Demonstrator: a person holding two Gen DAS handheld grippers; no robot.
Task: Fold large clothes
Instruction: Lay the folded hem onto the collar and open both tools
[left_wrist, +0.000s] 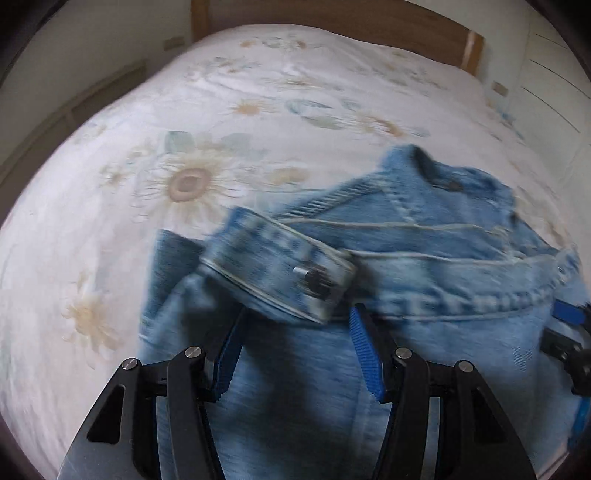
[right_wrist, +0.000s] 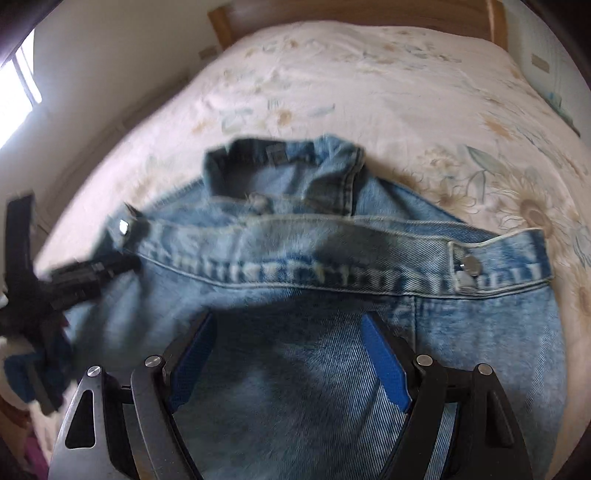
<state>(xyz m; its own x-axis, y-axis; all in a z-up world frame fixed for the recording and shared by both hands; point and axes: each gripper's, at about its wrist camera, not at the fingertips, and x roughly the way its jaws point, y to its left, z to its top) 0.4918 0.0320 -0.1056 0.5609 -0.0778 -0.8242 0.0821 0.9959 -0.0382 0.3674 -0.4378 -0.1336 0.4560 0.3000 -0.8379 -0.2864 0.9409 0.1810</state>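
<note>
Left wrist view: the left gripper (left_wrist: 295, 325) hangs over a light-blue denim jacket (left_wrist: 424, 258) spread on a bed (left_wrist: 258, 92) with a pale flowered cover. Its blue-padded fingers (left_wrist: 364, 347) stand apart with nothing pinched between them; the denim lies just beneath, and a cuff (left_wrist: 280, 273) with a metal button sits just beyond the fingertips. The jacket's collar (left_wrist: 436, 173) lies farther off, toward the right. At the far right edge the right gripper (left_wrist: 569, 332) shows in part, over the same cloth.

In the right wrist view, the right gripper (right_wrist: 290, 332) also hovers over the jacket (right_wrist: 332, 369), its fingers (right_wrist: 384, 365) spread wide and gripping nothing. A stitched hem band (right_wrist: 369, 277) with a button (right_wrist: 471, 264) runs across just beyond them, the collar (right_wrist: 280, 166) farther still. The left gripper (right_wrist: 92, 273) shows at the left, blurred, by the jacket's edge.

Only this view shows a bright window (right_wrist: 18, 92) at far left; the wooden headboard (left_wrist: 332, 14) stands at the far end.
</note>
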